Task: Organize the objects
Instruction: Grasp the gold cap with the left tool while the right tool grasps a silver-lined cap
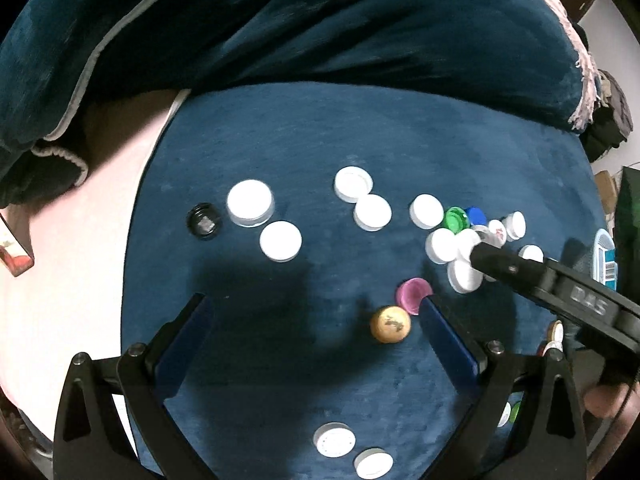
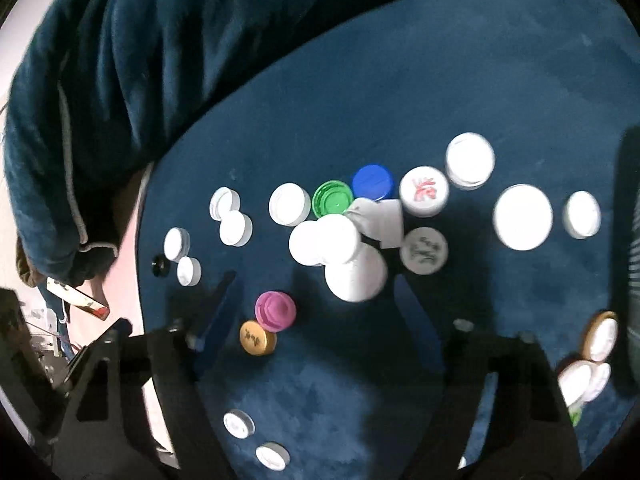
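Observation:
Bottle caps lie scattered on a dark blue velvet cloth (image 1: 320, 140). My left gripper (image 1: 316, 306) hangs open over it. A gold cap (image 1: 390, 324) lies between its fingers and a pink cap (image 1: 414, 294) sits at the tip of the right finger. My right gripper (image 2: 314, 292) is open above a heap of white caps (image 2: 356, 276), with nothing pressed between its pads. A green cap (image 2: 332, 199), a blue cap (image 2: 373, 182) and a red-printed white cap (image 2: 424, 192) lie just beyond. In the left wrist view a right-gripper finger (image 1: 492, 258) reaches into that heap.
A rumpled dark blue blanket (image 1: 280, 20) rises behind the cloth. Pink bedding (image 1: 80, 240) lies to the left with a small box (image 1: 16, 256) on it. A black cap (image 1: 204, 220) and several white caps (image 1: 250, 202) sit at the left. More caps (image 2: 600, 336) lie at the right edge.

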Tool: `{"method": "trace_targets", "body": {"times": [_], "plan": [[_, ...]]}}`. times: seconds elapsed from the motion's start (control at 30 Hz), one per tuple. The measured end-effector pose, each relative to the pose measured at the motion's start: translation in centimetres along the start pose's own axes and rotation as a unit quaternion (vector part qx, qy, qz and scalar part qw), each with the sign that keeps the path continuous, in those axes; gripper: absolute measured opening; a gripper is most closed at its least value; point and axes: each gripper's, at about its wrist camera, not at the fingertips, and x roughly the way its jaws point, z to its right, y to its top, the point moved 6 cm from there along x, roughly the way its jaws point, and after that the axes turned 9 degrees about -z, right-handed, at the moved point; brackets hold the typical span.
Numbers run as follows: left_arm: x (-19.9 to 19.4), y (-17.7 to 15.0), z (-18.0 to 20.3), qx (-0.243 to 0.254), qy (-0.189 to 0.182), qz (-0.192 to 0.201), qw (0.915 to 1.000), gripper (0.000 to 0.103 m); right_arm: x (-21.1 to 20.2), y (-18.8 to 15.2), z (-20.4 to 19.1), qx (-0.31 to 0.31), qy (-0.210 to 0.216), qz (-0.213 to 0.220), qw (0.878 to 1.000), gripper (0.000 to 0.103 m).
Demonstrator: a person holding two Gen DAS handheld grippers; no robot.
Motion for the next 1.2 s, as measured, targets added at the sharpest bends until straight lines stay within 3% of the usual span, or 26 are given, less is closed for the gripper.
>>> {"method": "trace_targets", "body": {"times": [0.37, 0.47, 0.67, 0.83, 0.93, 1.0, 1.03, 1.07, 1.1, 1.2], "plan": [[1.2, -0.3, 0.0, 0.012, 0.007, -0.011, 0.9998, 0.102, 2.2, 1.6, 0.4, 0.015, -0.025, 0.002, 1.0, 0.061], [1.7, -0.5, 0.1, 0.014, 0.005, -0.017, 0.9998, 0.102, 2.7, 2.0, 0.1, 0.001, -0.035, 0.005, 0.999, 0.032], [2.1, -0.8, 0.5, 0.023, -0.004, -0.024, 0.9994, 0.102, 1.6, 1.9, -0.1, -0.009, -0.032, 0.0, 0.999, 0.033], [3.0, -1.8, 2.7, 0.061, -0.026, -0.031, 0.9973, 0.099, -0.8, 1.7, 0.4, -0.011, -0.033, 0.016, 0.999, 0.033], [4.5, -2.4, 4.0, 0.091, -0.023, -0.047, 0.9945, 0.091, -2.2, 1.5, 0.8, -0.01, -0.033, 0.024, 0.999, 0.033], [5.7, -2.6, 4.5, 0.102, -0.015, -0.056, 0.9931, 0.077, -2.7, 1.3, 0.8, -0.014, -0.034, 0.028, 0.999, 0.033], [6.2, -2.6, 4.6, 0.107, -0.013, -0.058, 0.9925, 0.067, -2.9, 1.2, 0.8, -0.015, -0.035, 0.029, 0.999, 0.033], [6.4, -2.6, 4.7, 0.11, -0.012, -0.059, 0.9921, 0.036, -3.3, 1.1, 0.8, -0.017, -0.037, 0.03, 0.999, 0.033], [6.6, -2.7, 4.8, 0.113, -0.015, -0.063, 0.9914, 0.028, -3.5, 1.0, 0.8, -0.019, -0.038, 0.031, 0.999, 0.033], [5.5, -2.4, 4.9, 0.107, -0.024, -0.052, 0.9926, 0.028, -4.3, 0.7, 0.8, -0.022, -0.041, 0.035, 0.998, 0.033]]}}
